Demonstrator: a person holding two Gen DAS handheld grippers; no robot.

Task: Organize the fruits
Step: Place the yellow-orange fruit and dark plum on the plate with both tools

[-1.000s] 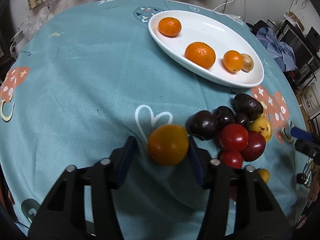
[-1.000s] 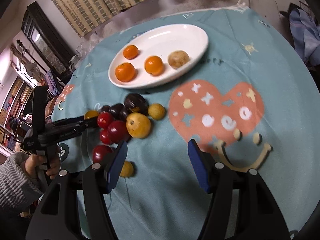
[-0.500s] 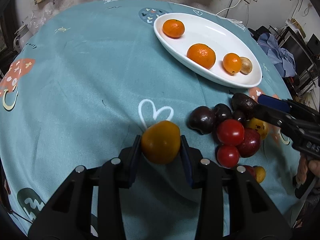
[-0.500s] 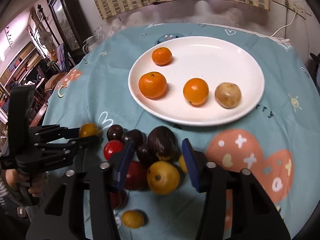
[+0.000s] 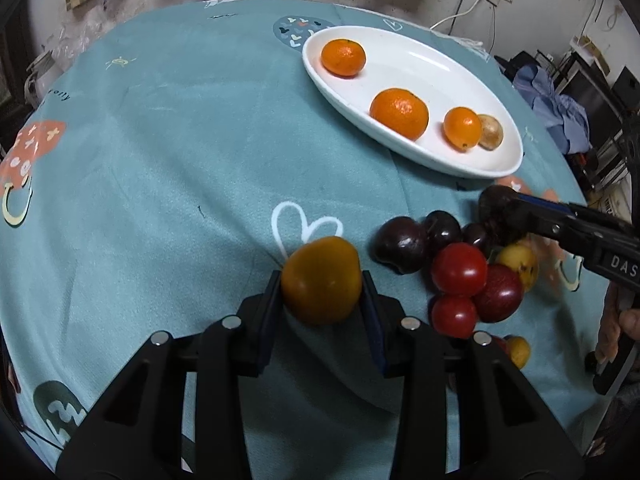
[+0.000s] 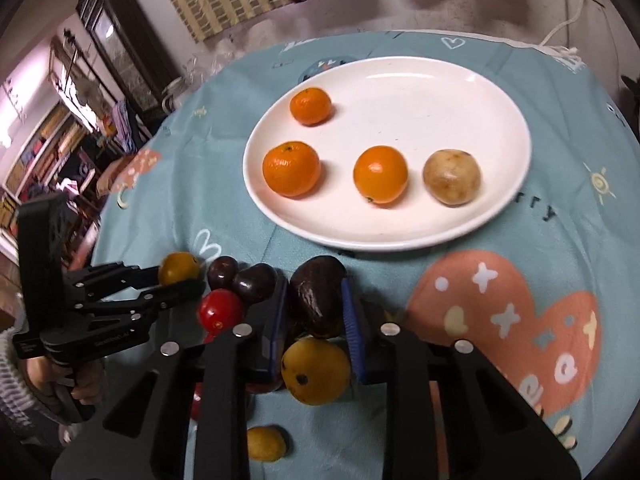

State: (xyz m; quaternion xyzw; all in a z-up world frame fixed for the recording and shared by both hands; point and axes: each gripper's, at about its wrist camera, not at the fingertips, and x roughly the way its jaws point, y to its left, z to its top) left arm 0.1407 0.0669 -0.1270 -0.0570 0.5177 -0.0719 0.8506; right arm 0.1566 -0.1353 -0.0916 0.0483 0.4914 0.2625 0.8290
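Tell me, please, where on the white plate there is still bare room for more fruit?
The white plate is bare across its far right half, beyond the tangerines and the tan fruit. The near rim is filled by that row, and the cloth below is crowded with the fruit pile.

We are seeing matte black plastic left gripper (image 5: 322, 304) with blue pads, silver round screws on its linkages. Matching black right gripper (image 6: 314, 312) showing white "DAS" lettering. Bare-skinned hand (image 6: 86, 390) wearing grey ribbed knit sleeve (image 6: 12, 376).
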